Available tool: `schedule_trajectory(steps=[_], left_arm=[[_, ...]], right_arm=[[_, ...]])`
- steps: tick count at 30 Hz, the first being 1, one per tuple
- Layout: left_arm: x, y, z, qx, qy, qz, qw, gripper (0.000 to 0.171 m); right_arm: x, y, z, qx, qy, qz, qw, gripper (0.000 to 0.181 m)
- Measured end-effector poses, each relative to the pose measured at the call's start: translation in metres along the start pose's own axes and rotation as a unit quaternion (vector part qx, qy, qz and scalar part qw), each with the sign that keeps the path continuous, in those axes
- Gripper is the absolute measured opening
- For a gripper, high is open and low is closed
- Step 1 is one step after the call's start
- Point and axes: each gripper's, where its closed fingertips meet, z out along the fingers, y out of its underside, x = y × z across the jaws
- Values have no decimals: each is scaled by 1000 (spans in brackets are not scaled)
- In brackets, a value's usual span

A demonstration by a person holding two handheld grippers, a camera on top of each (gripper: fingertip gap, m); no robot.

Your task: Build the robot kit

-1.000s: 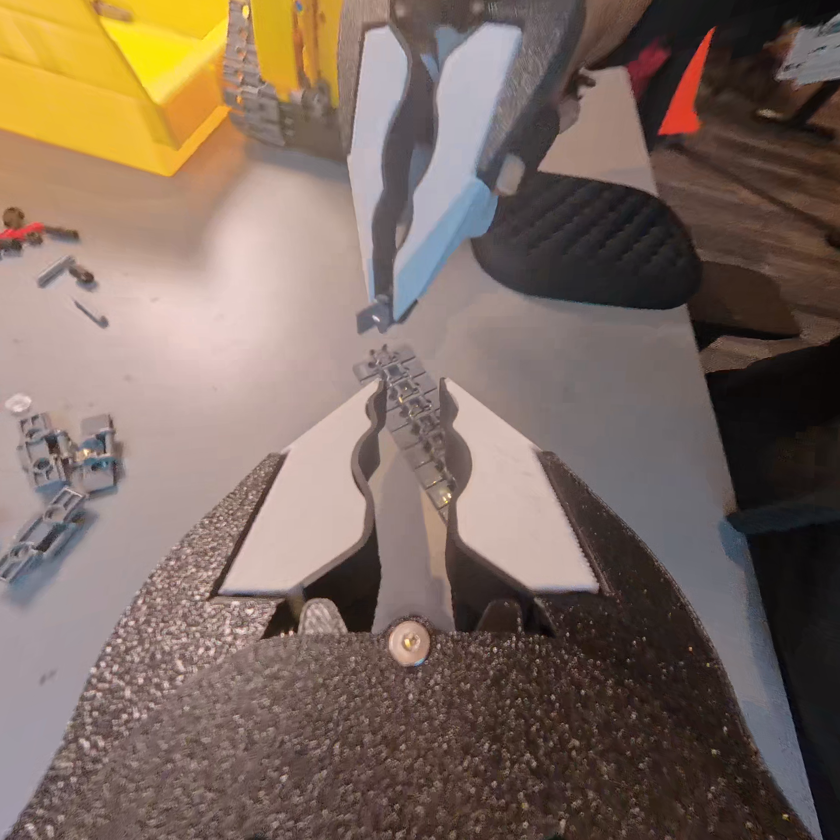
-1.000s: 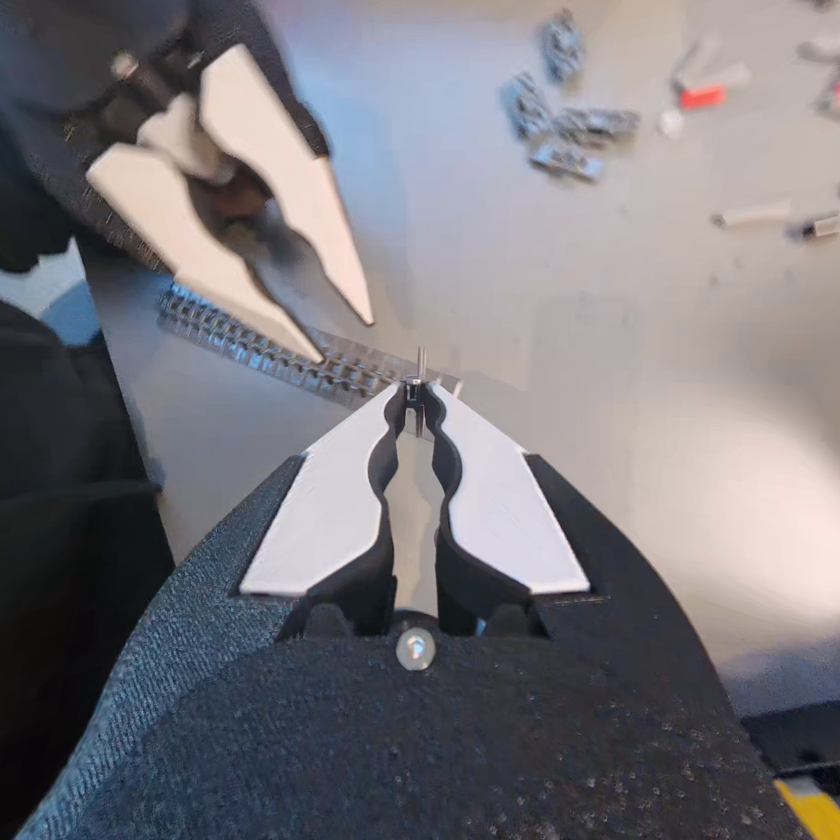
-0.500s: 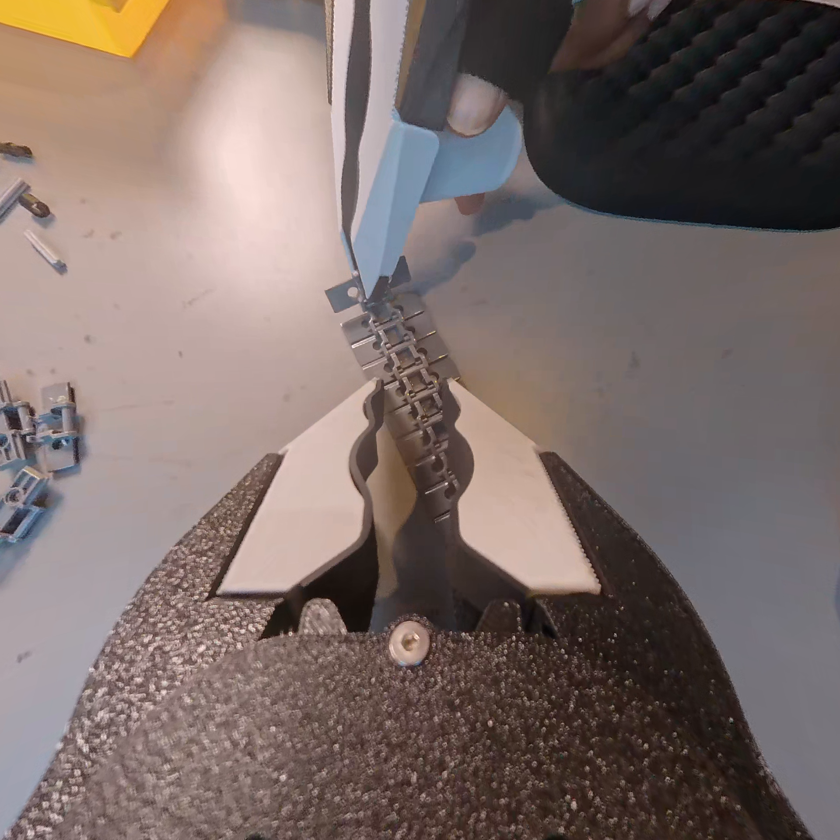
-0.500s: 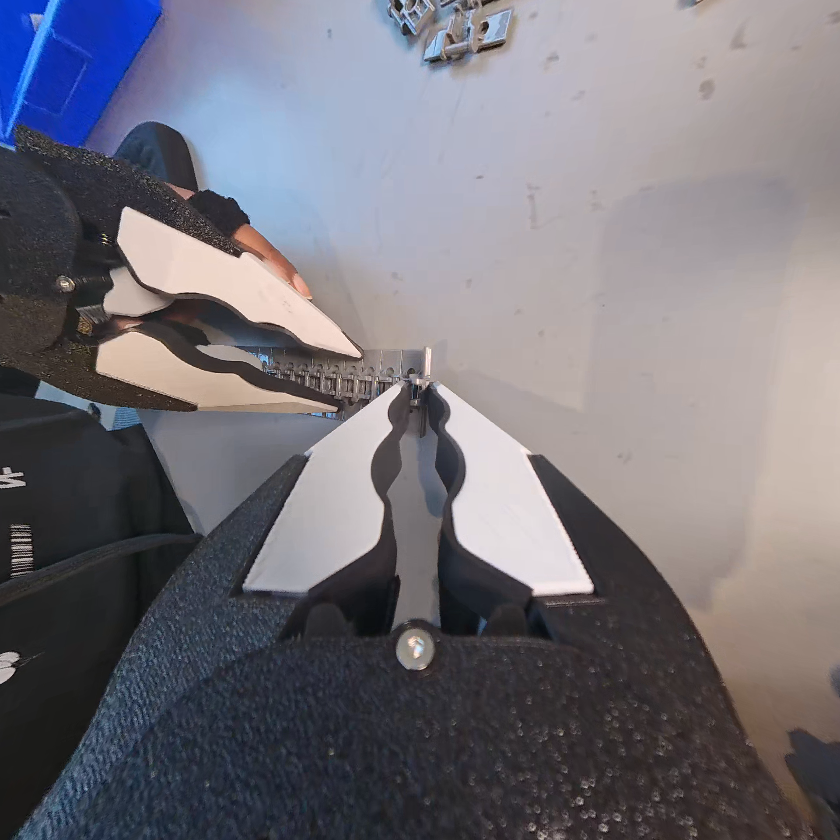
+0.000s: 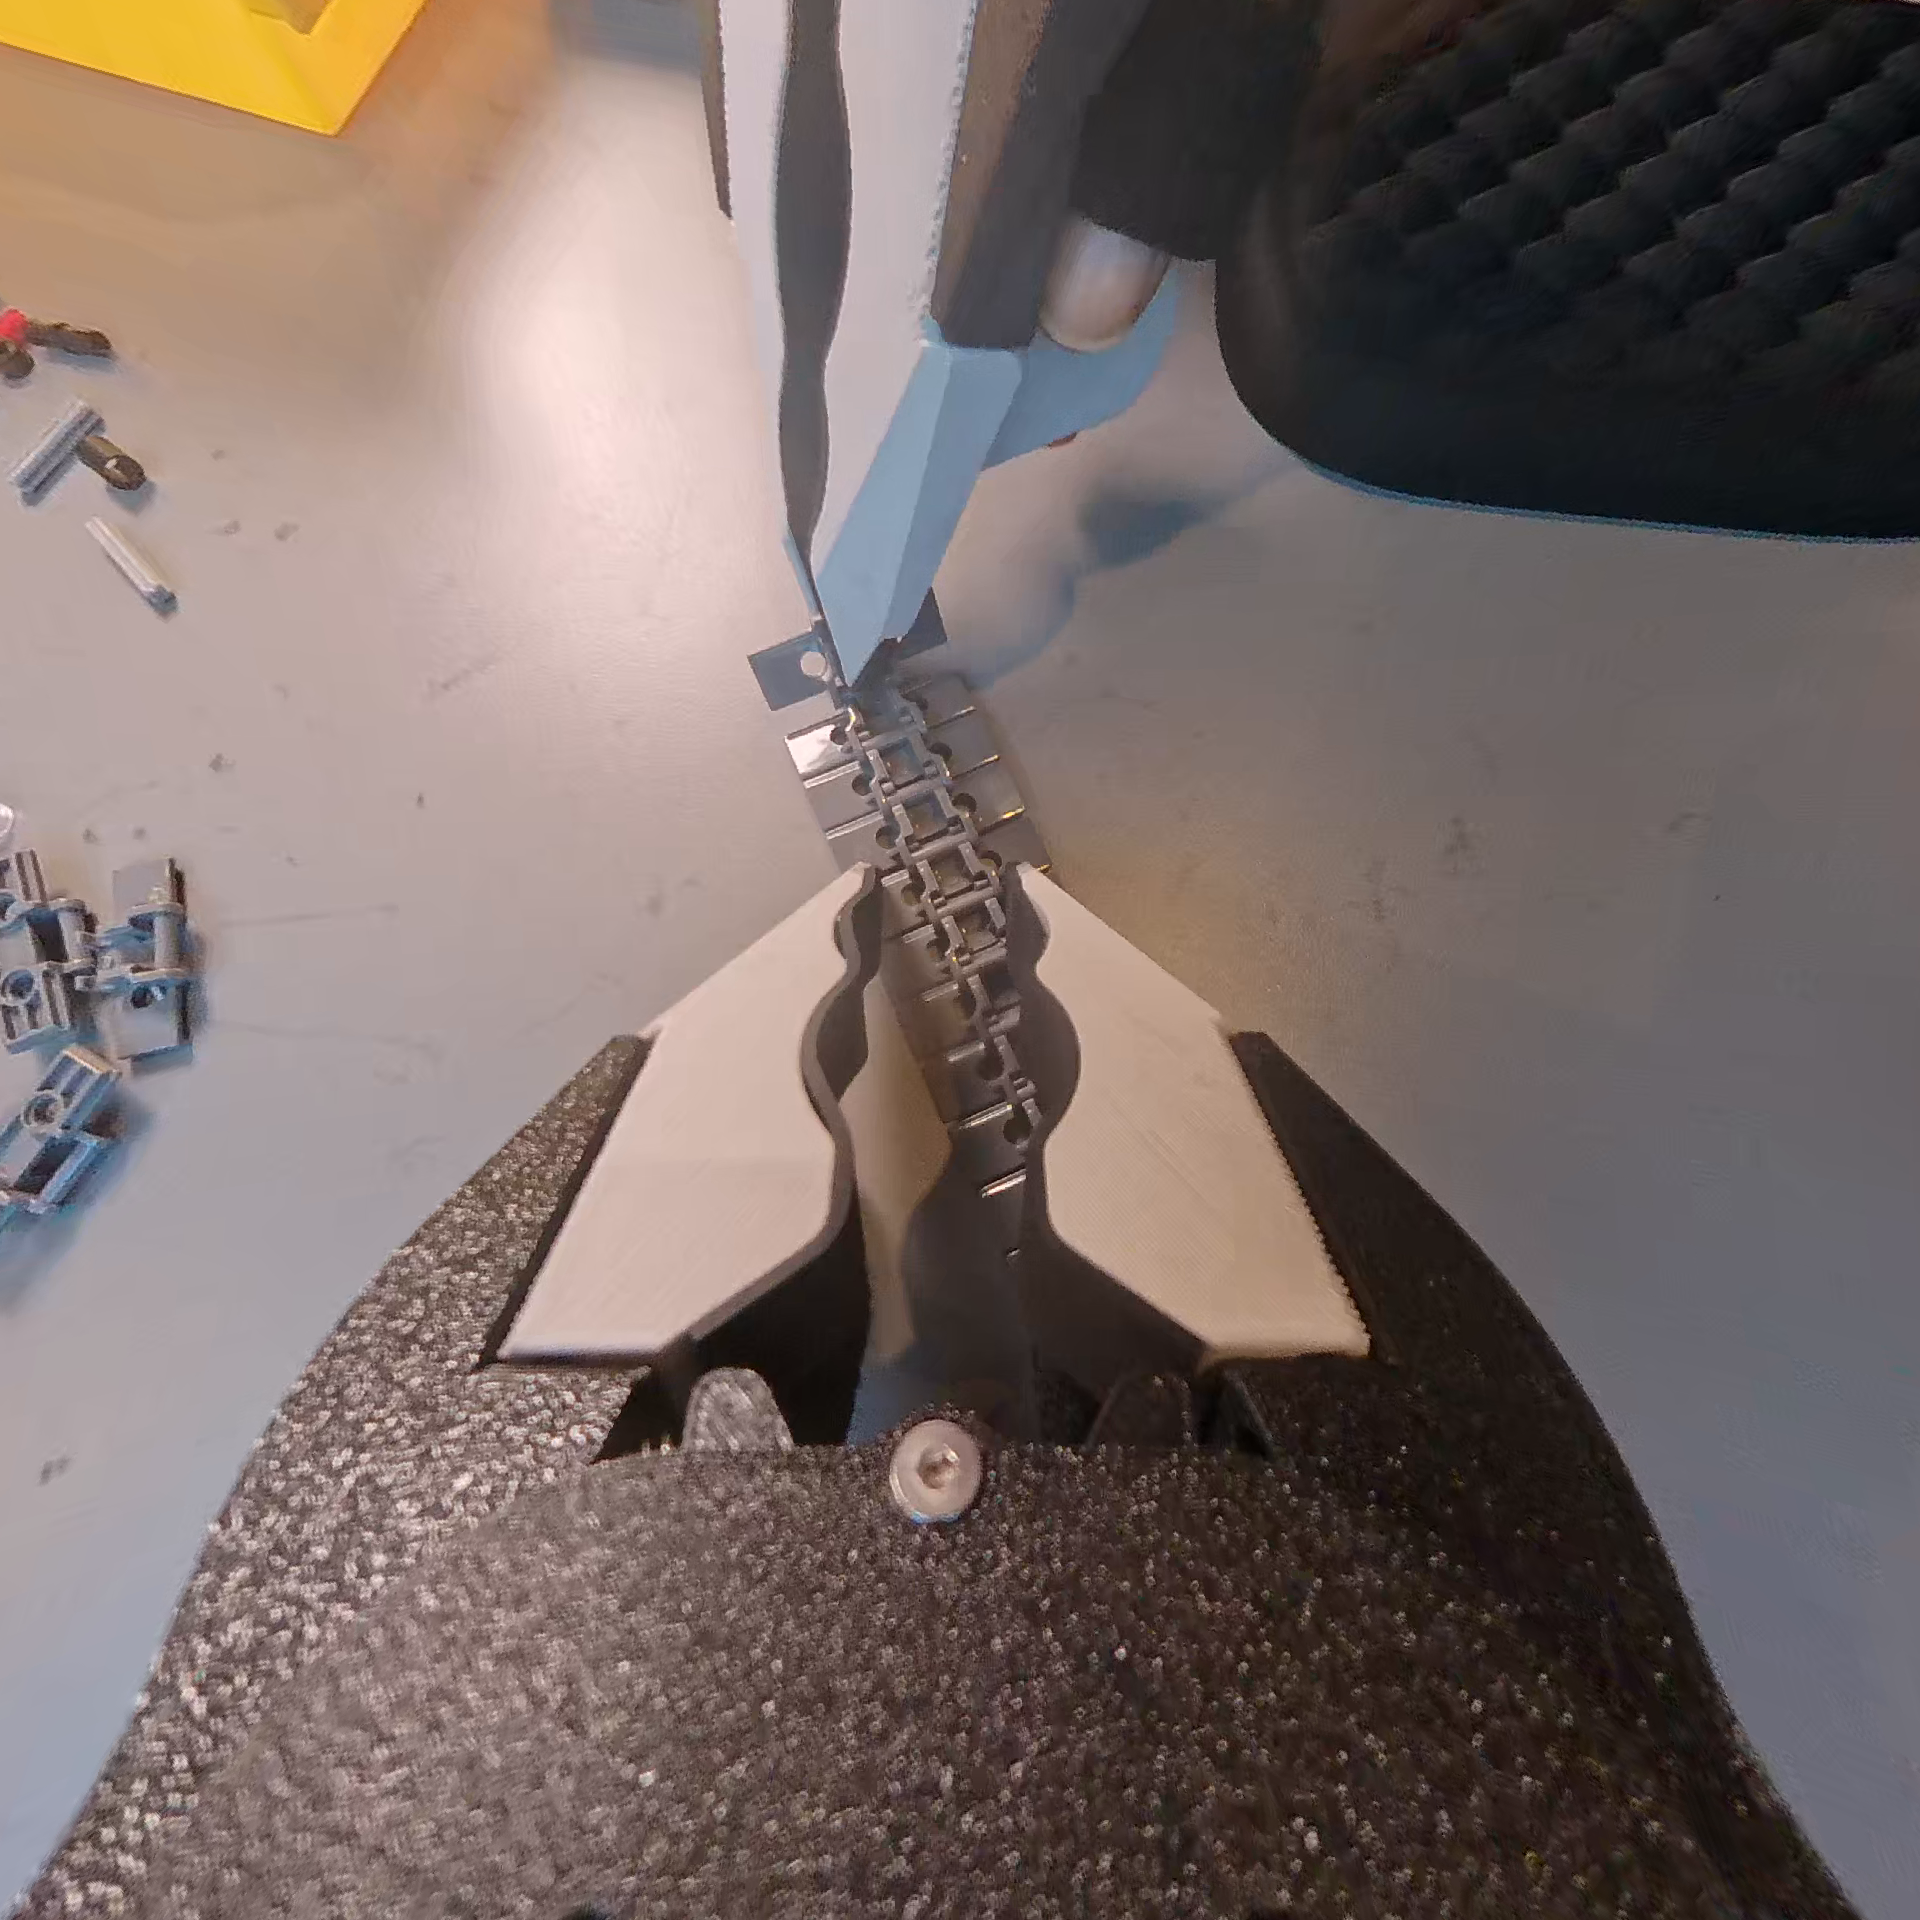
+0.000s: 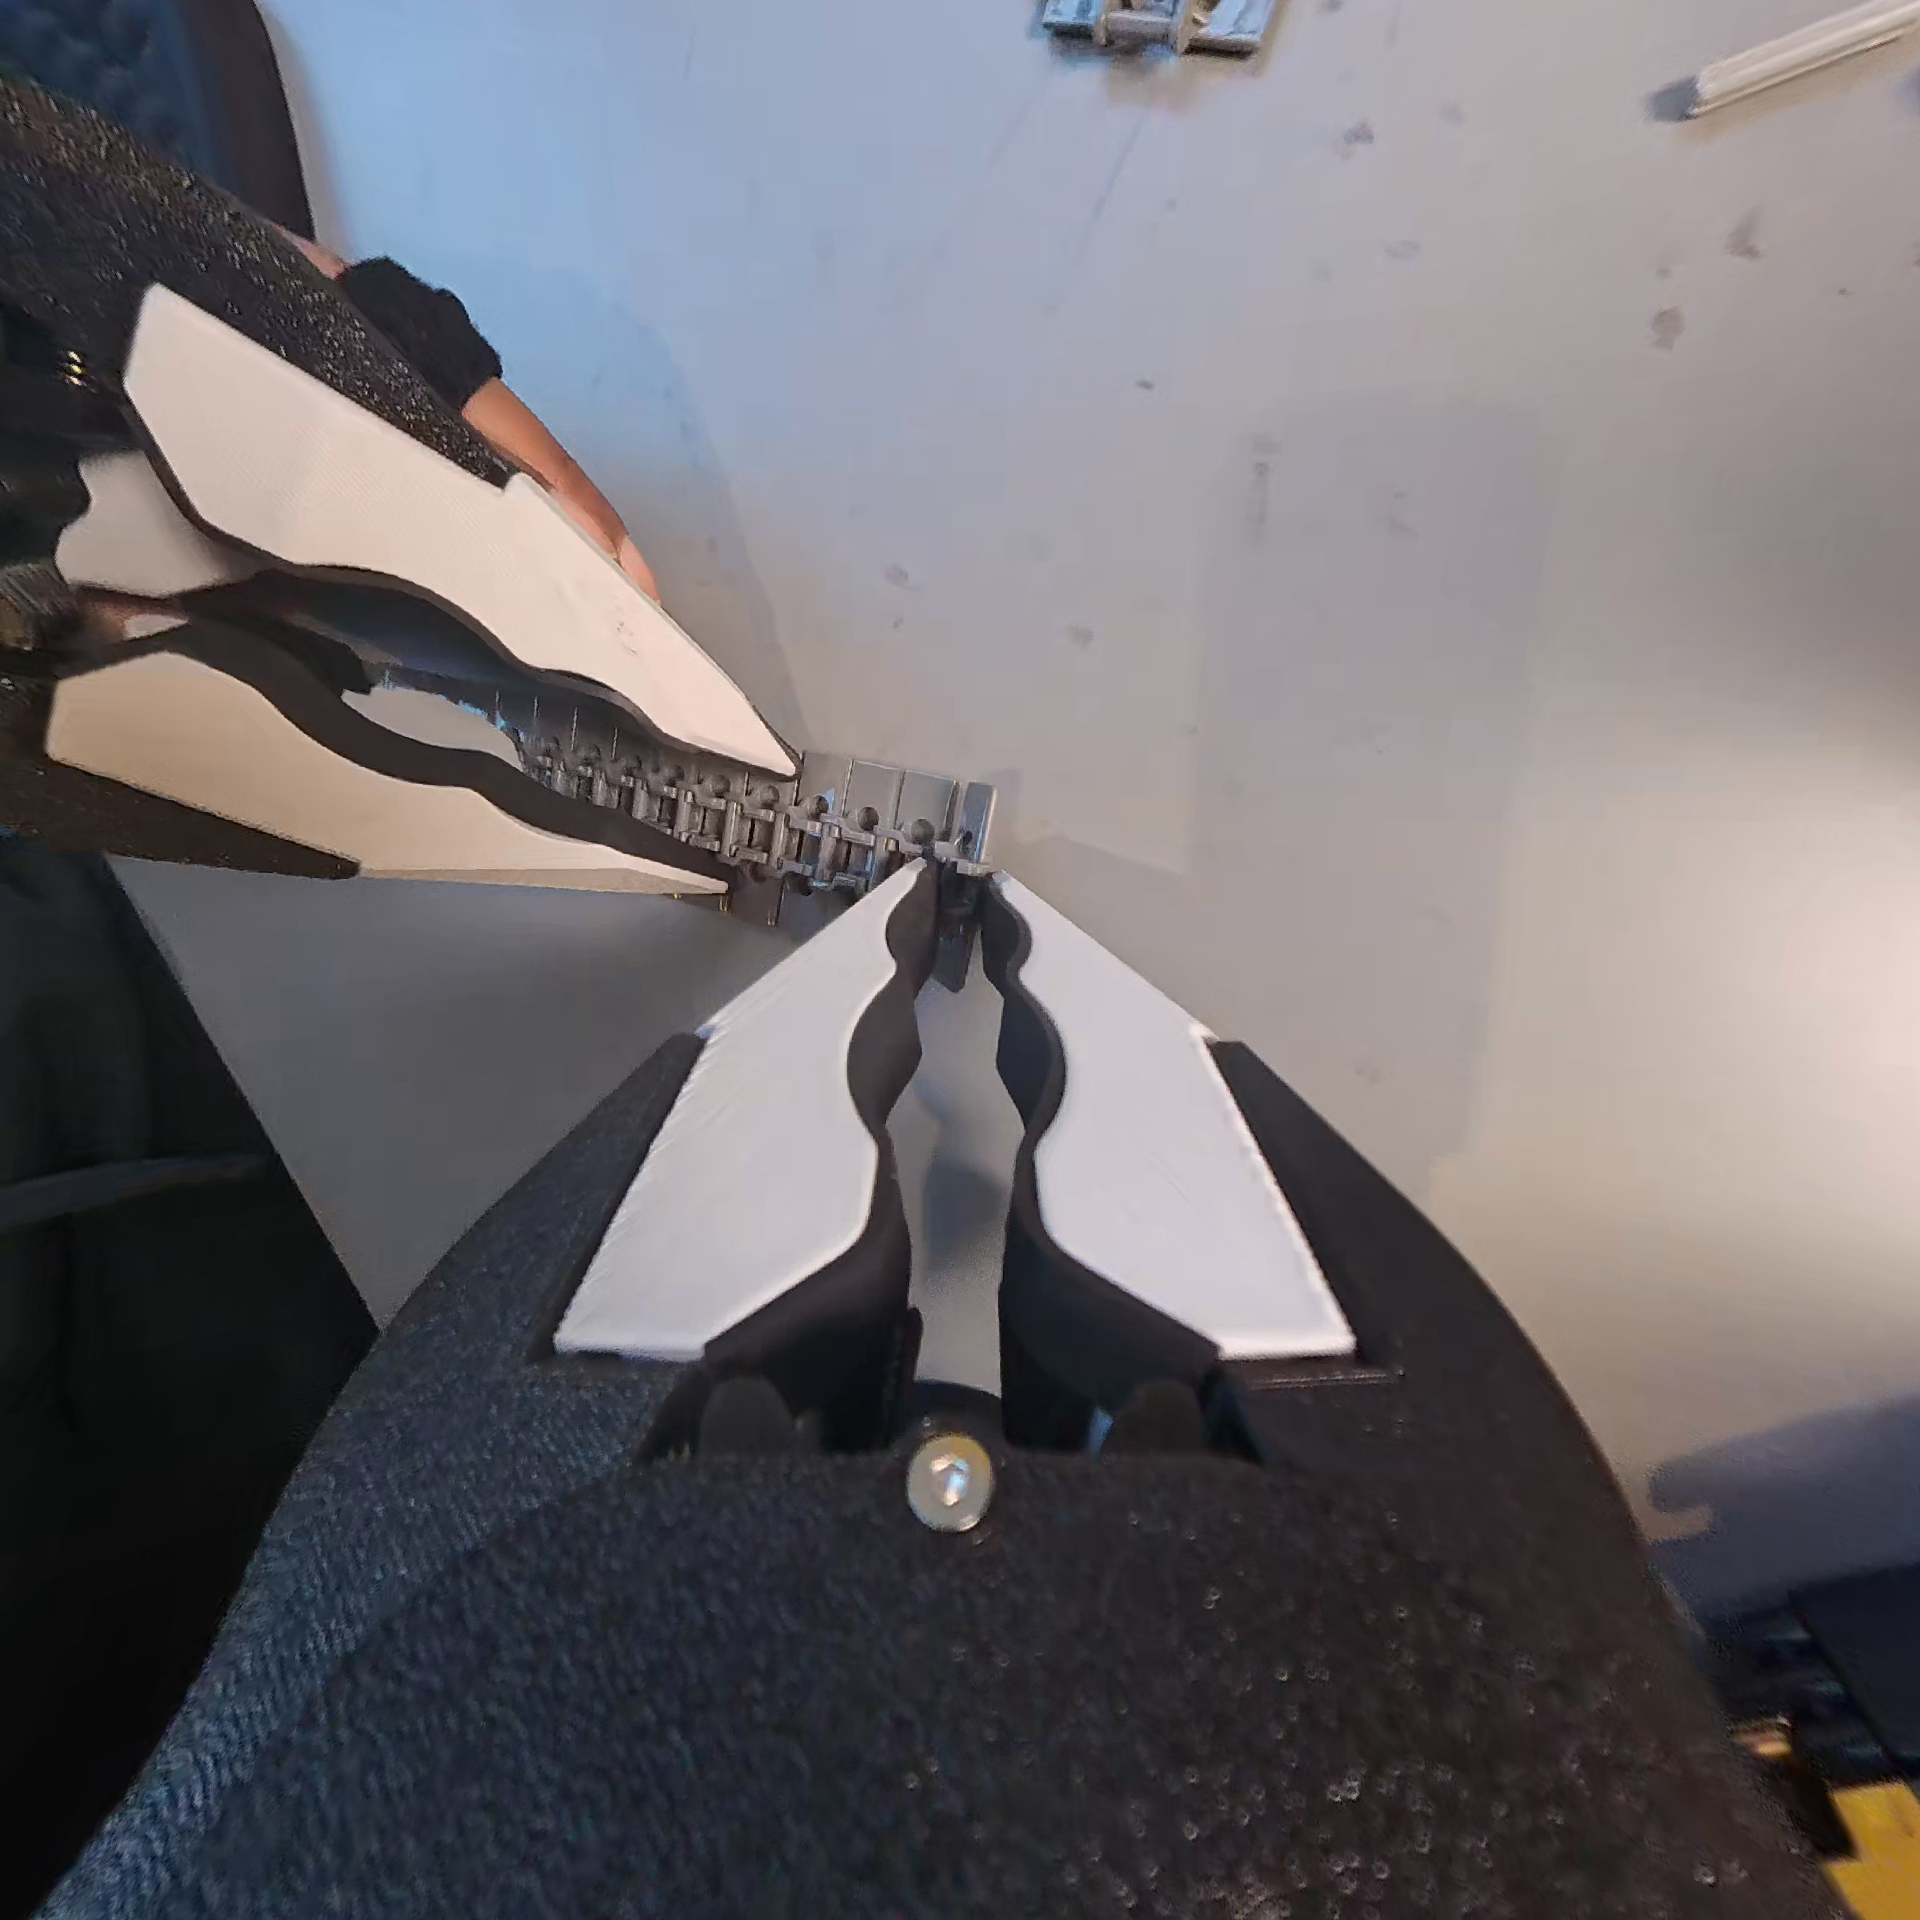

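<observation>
A grey toy track chain [image 5: 940,831] lies along the grey table [image 5: 1507,883]. My left gripper [image 5: 951,883] is shut on it, one finger on each side, with several links sticking out past the tips. My right gripper [image 6: 956,878] is shut on a single grey track link [image 6: 956,940] and holds it against the chain's free end [image 6: 914,805]. In the left wrist view the right gripper [image 5: 836,675] comes down from above, with the link [image 5: 790,675] at its tips. In the right wrist view the left gripper [image 6: 758,826] reaches in from the left.
Loose grey track links [image 5: 94,977] and small pins [image 5: 73,457] lie at the left. A yellow bin [image 5: 208,62] stands at the far left corner. A black padded seat [image 5: 1610,260] is at the far right. More links [image 6: 1153,21] and a pale rod [image 6: 1787,52] lie beyond. Some 5 cm of space lies between my two pairs of fingers.
The right gripper has brought its single link from just clear of the chain to touch the chain's end. Both grippers have come closer to the table.
</observation>
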Motion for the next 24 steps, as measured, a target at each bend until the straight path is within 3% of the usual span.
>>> schedule_trajectory(steps=[15,24], left_arm=[[2,-1,0,2,-1,7,1000,19],[3,0,0,5,0,9,1000,19]], right_arm=[[1,5,1,-64,15,-40,997,10],[0,0,3,-31,8,-33,999,8]])
